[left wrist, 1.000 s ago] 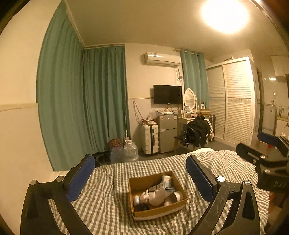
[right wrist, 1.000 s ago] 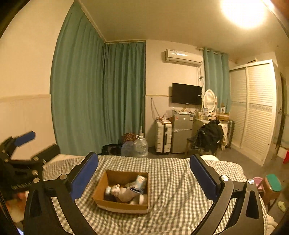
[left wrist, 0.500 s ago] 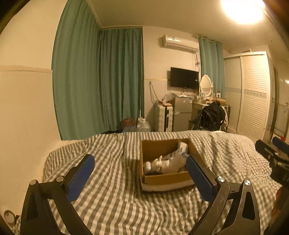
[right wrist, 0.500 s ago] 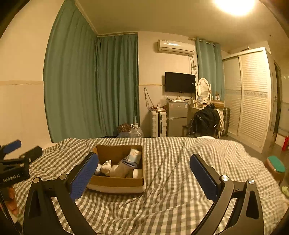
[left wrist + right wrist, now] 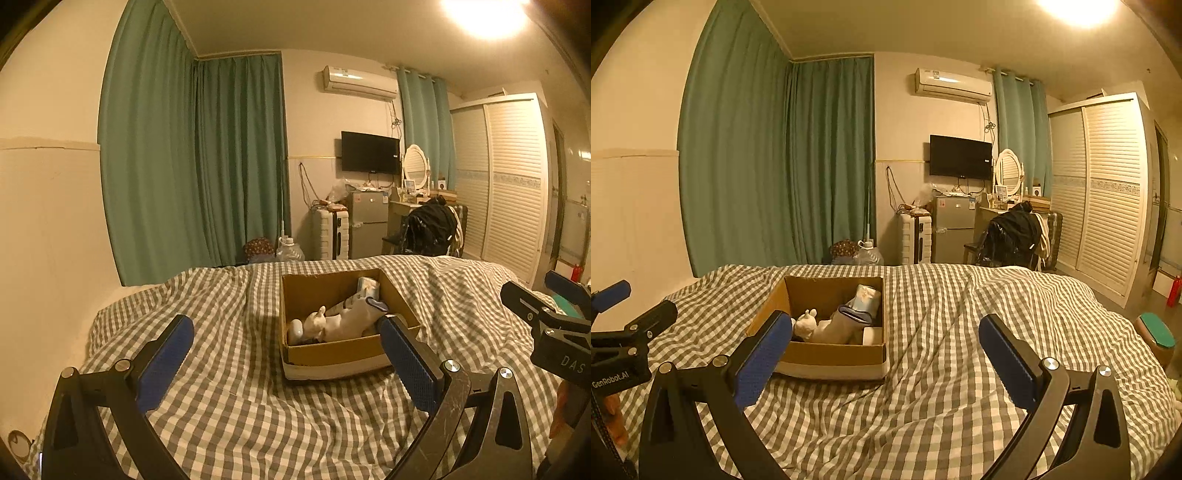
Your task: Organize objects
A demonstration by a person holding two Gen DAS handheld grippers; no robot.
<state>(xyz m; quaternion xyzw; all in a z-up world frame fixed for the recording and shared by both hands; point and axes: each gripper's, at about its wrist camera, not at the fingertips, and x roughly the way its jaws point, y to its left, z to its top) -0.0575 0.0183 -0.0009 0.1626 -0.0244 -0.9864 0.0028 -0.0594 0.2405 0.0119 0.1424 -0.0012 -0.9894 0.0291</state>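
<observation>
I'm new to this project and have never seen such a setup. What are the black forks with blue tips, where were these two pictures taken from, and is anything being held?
The forks are hand-held grippers, one in each of a person's hands. Each carries a camera looking along its two blue-padded fingers. One picture comes from the left gripper, the other from the right gripper; each also glimpses the other tool at its edge. Both are open and hold nothing. Ahead is a bed with a checked cover. On it sits an open cardboard box containing a white plush toy and a few other items I can't identify.
</observation>
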